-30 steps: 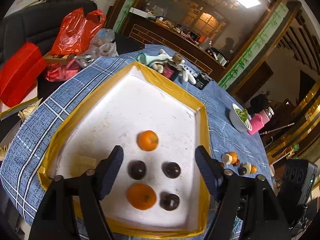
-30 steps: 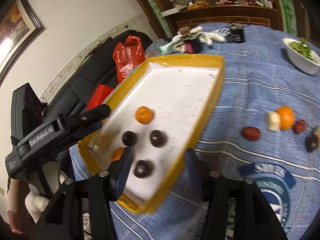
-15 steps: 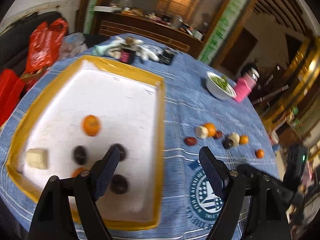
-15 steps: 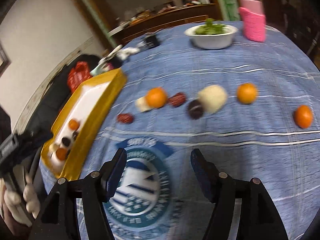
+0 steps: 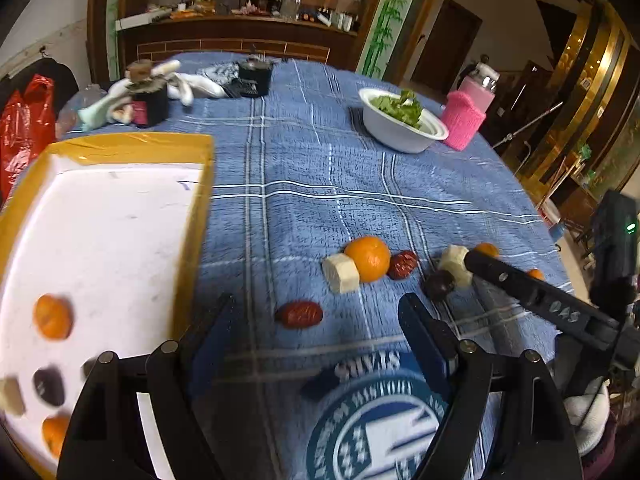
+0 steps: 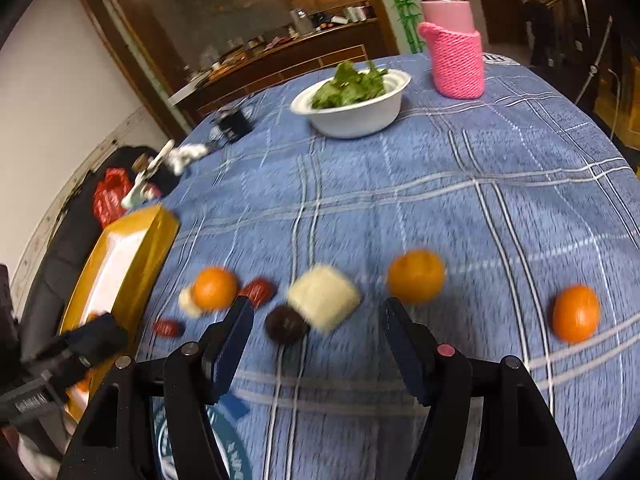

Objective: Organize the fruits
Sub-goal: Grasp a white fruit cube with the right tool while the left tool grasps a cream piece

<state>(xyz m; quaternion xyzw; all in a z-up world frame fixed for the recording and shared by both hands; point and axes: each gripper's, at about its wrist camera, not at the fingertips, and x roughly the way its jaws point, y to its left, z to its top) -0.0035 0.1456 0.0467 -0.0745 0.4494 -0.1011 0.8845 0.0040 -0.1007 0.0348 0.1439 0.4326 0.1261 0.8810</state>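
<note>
Loose fruit lies in a row on the blue plaid cloth: a red date (image 5: 299, 314), a pale chunk (image 5: 341, 272), an orange (image 5: 368, 258), another date (image 5: 403, 265), a dark plum (image 5: 439, 285) and a pale block (image 5: 454, 265). The yellow-rimmed white tray (image 5: 192, 216) at left holds oranges, dark plums and a pale chunk. My left gripper (image 5: 316, 316) is open, just short of the date. My right gripper (image 6: 318, 316) is open over the dark plum (image 6: 285, 324) and pale block (image 6: 324, 296), with oranges (image 6: 416, 276) (image 6: 576, 312) to its right.
A white bowl of greens (image 5: 402, 124) and a pink-sleeved bottle (image 5: 468, 114) stand at the far side. A dark jar, toys and cloths (image 5: 148, 96) sit behind the tray. A red bag (image 5: 24, 132) lies off the table at left.
Both grippers have swung right, away from the tray, toward the loose fruit on the cloth. The right gripper has come in close over the dark plum and pale block. Both stay open.
</note>
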